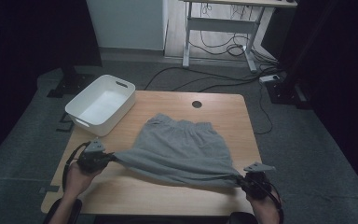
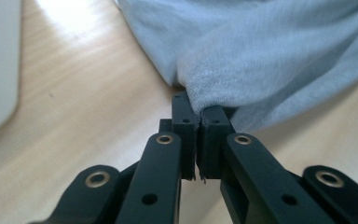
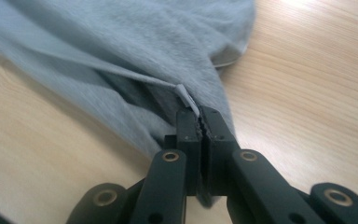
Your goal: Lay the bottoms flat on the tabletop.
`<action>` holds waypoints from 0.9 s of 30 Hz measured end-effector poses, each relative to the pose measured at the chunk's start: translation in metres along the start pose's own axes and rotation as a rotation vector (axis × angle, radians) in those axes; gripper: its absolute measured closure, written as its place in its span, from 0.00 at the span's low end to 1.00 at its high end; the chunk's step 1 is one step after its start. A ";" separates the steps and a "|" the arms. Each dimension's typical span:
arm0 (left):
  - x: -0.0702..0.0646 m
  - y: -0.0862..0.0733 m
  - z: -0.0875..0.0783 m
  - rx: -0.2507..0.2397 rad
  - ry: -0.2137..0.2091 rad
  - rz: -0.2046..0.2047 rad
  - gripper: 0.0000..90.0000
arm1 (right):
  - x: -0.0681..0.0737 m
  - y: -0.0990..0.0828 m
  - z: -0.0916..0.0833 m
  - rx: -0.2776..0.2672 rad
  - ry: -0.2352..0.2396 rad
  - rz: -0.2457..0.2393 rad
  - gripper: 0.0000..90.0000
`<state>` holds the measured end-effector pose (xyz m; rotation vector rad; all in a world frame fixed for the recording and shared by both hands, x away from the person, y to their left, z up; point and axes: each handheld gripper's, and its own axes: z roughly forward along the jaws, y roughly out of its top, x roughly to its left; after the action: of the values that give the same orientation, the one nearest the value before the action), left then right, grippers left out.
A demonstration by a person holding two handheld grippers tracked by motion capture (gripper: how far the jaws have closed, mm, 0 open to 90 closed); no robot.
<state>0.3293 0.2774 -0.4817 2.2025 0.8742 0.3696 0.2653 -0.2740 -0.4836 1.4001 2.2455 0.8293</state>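
Garment: grey shorts [image 1: 182, 149], lying on the wooden table [image 1: 168, 198], waistband toward the far edge, near hem being drawn taut and lifting off the wood. Left gripper [image 1: 103, 157]: jaws clamping the near-left corner of the fabric; the left gripper view is showing a bunched fold pinched between the closed pads [image 2: 212, 126]. Right gripper [image 1: 241, 180]: jaws likewise pressing together on the near-right corner, a pale seam edge [image 3: 186, 99] running into the pinch. White bin [image 1: 101, 103]: sitting at the table's far-left corner, well apart from the cloth. Step in hand, by judgement: raising the near hem for a fold. Next move is calling for both hands travelling evenly toward the waistband, keeping tension so that neither corner is slipping.
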 end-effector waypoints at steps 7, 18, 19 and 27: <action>-0.017 -0.030 -0.002 0.094 -0.079 0.000 0.95 | -0.012 -0.029 -0.010 0.041 -0.020 0.058 0.99; -0.006 -0.019 -0.024 0.056 -0.169 0.031 0.44 | -0.019 -0.033 -0.020 0.031 0.048 0.081 0.71; -0.002 -0.013 -0.022 0.050 -0.158 0.031 0.42 | -0.019 -0.029 -0.020 0.023 0.042 0.077 0.68; 0.005 0.017 0.046 0.075 -0.097 -0.001 0.35 | -0.005 0.009 0.025 0.008 0.023 0.051 0.50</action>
<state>0.3635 0.2484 -0.5011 2.2686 0.8489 0.2299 0.2885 -0.2683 -0.4962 1.4641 2.2410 0.8577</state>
